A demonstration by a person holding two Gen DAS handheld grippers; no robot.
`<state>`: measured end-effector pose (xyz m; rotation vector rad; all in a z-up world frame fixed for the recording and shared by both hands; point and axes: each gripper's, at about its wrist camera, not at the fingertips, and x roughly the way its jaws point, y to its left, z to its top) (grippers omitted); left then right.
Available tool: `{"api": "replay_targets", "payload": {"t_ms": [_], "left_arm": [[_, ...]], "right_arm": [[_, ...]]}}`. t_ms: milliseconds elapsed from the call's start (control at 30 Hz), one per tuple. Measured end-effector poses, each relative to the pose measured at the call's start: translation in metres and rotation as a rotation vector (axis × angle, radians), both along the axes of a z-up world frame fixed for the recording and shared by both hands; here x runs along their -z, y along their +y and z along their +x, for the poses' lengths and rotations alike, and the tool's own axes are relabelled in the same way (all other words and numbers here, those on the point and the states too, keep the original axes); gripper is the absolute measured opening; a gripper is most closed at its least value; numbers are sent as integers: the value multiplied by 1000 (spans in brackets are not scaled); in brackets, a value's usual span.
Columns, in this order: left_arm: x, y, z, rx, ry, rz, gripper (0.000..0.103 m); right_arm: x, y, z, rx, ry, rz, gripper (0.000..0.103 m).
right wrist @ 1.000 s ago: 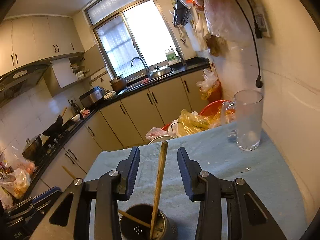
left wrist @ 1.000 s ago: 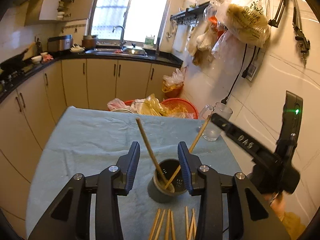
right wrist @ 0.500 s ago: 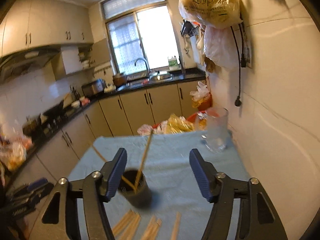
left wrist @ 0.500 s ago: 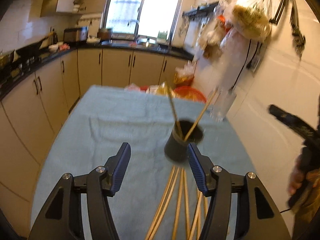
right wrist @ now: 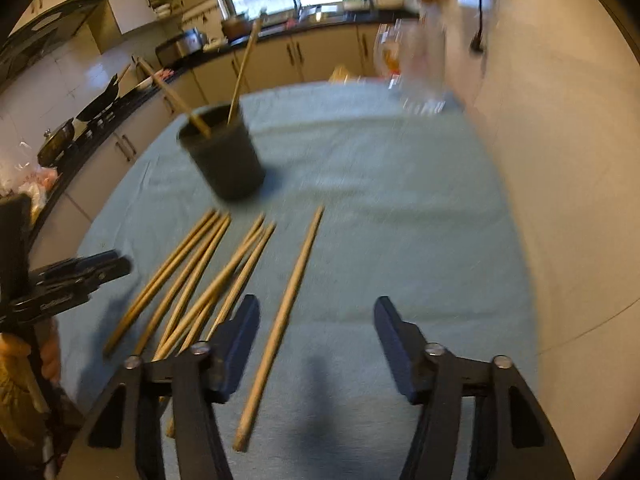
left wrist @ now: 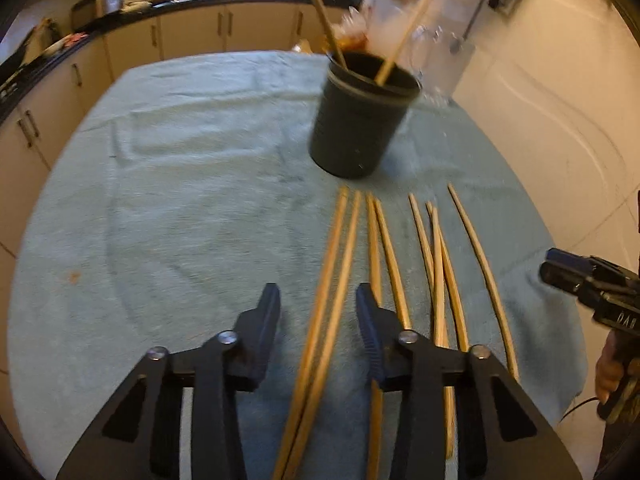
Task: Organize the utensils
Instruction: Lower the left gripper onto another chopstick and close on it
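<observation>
Table under pale blue cloth (left wrist: 180, 184). Dark holder cup (left wrist: 356, 120) at far side, two chopsticks standing in it. Loose chopsticks (left wrist: 436, 264) fanned on cloth nearer. Left gripper (left wrist: 316, 304) just narrowing, apart, straddling a pair untouched. Right gripper (right wrist: 314, 314) just narrowing, apart, single stick (right wrist: 288, 308) between, ungripped.

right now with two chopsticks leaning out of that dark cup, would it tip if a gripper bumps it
Probably fairly stable: the cup looks squat with a wide base, resting on a soft cloth that should resist sliding. Still, the two chopsticks stick out well above the rim and lean apart, so a knock on those would likely lever it over sooner than a push low on its wall.
</observation>
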<state>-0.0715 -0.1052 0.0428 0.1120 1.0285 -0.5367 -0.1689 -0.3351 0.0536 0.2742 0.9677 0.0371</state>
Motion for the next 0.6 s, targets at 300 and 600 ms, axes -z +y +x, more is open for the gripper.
{"api": "replay_targets", "payload": {"t_ms": [300, 600], "left_arm": [[21, -27, 21, 33, 28, 55, 16], [23, -14, 36, 25, 65, -42, 16]], "right_arm": [[29, 17, 28, -18, 24, 23, 58], [38, 26, 44, -30, 20, -19, 58]]}}
